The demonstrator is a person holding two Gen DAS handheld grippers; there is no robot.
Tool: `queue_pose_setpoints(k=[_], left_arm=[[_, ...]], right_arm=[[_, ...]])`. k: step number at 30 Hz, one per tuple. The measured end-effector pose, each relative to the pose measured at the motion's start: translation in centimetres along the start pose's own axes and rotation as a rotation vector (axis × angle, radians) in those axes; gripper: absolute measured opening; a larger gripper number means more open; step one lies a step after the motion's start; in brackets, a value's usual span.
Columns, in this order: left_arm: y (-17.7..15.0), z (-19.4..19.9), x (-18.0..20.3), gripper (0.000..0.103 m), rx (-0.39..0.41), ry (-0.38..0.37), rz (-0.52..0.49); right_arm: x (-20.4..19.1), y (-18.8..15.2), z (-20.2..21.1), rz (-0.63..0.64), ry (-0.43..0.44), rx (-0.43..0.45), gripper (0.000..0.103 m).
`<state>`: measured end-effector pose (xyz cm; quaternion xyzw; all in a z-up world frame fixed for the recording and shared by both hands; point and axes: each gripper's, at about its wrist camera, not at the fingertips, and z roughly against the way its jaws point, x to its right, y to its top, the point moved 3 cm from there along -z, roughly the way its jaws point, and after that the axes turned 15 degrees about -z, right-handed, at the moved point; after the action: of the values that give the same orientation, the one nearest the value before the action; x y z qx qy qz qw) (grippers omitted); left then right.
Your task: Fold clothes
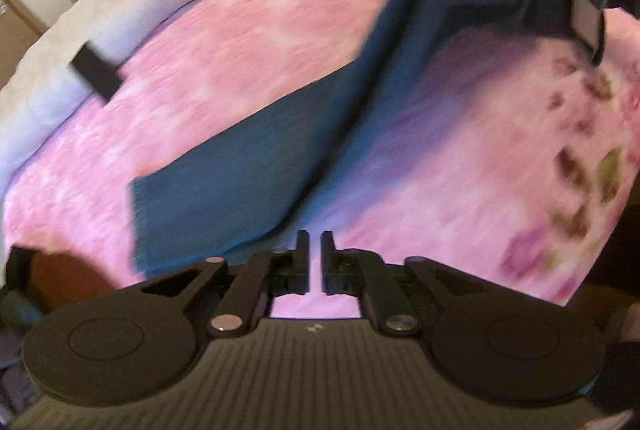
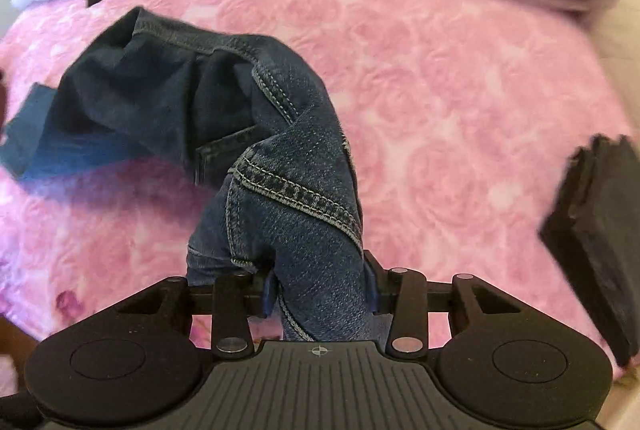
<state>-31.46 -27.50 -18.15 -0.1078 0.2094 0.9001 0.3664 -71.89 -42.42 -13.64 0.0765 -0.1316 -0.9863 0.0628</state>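
Lifting the blue denim jeans [image 2: 256, 133] off the pink rose-patterned bedspread [image 2: 440, 109]

I'm clamping my right gripper [image 2: 320, 288] on bunched denim; my left gripper [image 1: 315, 258] is closed, empty; folding is barely starting.

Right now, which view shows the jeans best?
The right wrist view: the jeans fill the centre, sharp, stitching and pocket visible, bunched in the right gripper. The left wrist view shows only blurred blue cloth trailing across the pink bedspread.

jeans [image 2: 296, 189]: dark blue, pale stitching | bedspread [image 2: 440, 89]: pink rose pattern
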Motion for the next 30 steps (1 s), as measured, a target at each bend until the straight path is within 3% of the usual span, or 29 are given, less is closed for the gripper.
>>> queue_pose_setpoints(k=[4, 7, 9, 11, 16, 18, 21, 24, 27, 30], left_arm=[[7.0, -2.0, 4.3, 0.017, 0.041, -0.023, -0.033], [11.5, -3.3, 6.1, 0.018, 0.08, -0.036, -0.046], [14.1, -3.8, 7.1, 0.019, 0.1, -0.037, -0.061], [16.3, -4.1, 8.1, 0.028, 0.121, -0.032, -0.103], [18.4, -5.0, 8.3, 0.043, 0.143, 0.039, -0.231], [18.4, -5.6, 7.9, 0.046, 0.149, 0.062, -0.27], [17.7, -6.7, 8.2, 0.051, 0.164, 0.07, -0.341], [16.0, -8.3, 8.5, 0.053, 0.149, 0.077, -0.403], [13.3, -9.6, 7.7, 0.053, 0.099, 0.093, -0.361], [10.2, -10.1, 6.7, 0.053, 0.044, 0.116, -0.312]], right_arm=[[4.7, 3.9, 0.6, 0.112, 0.025, 0.004, 0.041], [8.6, 7.5, 1.0, 0.165, -0.024, 0.052, 0.041], [10.6, 9.4, 1.5, 0.136, -0.082, 0.131, 0.041], [12.3, 11.0, 1.7, 0.07, -0.079, 0.188, 0.041], [12.8, 9.8, 0.5, 0.002, -0.028, 0.192, 0.069], [12.3, 8.0, -0.8, -0.012, -0.017, 0.153, 0.075], [11.2, 5.3, -2.6, 0.003, -0.015, 0.098, 0.075], [8.2, 2.1, -4.8, 0.258, -0.053, 0.097, 0.075], [5.5, -1.3, -7.7, 0.56, -0.123, 0.117, 0.075], [4.6, -4.8, -11.6, 0.895, -0.245, 0.125, 0.075]])
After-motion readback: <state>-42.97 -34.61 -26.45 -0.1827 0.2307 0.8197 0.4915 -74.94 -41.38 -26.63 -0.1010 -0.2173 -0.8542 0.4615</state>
